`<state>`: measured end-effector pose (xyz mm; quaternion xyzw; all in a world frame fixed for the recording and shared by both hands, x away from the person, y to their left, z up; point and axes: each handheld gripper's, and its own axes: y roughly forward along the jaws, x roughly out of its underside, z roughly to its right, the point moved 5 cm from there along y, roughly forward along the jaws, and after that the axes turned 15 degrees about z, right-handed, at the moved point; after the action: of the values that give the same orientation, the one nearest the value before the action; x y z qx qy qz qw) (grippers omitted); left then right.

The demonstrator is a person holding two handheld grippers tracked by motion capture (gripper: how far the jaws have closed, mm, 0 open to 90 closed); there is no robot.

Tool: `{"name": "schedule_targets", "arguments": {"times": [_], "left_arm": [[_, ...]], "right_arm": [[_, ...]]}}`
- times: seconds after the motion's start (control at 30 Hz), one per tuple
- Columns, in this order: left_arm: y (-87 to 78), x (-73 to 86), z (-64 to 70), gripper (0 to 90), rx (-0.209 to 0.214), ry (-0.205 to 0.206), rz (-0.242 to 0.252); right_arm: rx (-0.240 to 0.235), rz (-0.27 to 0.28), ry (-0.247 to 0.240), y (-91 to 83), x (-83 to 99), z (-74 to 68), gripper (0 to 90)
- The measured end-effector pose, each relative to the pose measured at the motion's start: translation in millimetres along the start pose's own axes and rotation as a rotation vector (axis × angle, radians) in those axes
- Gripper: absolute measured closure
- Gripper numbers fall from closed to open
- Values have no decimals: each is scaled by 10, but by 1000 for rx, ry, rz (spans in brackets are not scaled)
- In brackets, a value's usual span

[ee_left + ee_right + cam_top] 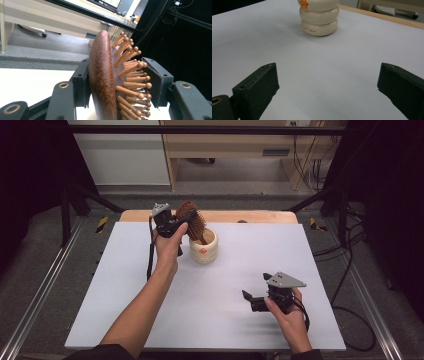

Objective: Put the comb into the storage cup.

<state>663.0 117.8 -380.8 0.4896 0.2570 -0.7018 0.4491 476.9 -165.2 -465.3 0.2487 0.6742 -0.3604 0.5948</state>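
Wooden hairbrush: clamped in left hand-held gripper, handle inside cream holder; likely release remaining. Right hand-held gripper: spread wide, idle on desk.

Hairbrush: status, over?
Left tool shut on hairbrush, handle in cream cup. Right tool open, empty, apart. Nothing in the way.

The high view looks forward and down from above the person's side onto the whole white tabletop, with floor and furniture beyond its far edge. The left gripper view sits very close behind a dark brown wooden hairbrush with peg bristles, facing outward past the far edge. The right gripper view hovers low over the tabletop, facing the cream ribbed ceramic cup, which the high view shares.
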Motion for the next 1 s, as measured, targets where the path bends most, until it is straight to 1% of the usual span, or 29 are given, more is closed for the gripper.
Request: {"name": "schedule_targets", "arguments": {"times": [0.6,0.9,1.0], "left_arm": [[-10,5,-26,425,-10,-5,-1],[-4,10,-42,415,-16,-14,2],[-2,9,-50,406,-14,-23,1]], "right_arm": [[-1,-1,-1,2,1,-4,39],[-1,-2,1,2,2,-5,39],[-1,-3,-1,4,4,-3,39]]}}
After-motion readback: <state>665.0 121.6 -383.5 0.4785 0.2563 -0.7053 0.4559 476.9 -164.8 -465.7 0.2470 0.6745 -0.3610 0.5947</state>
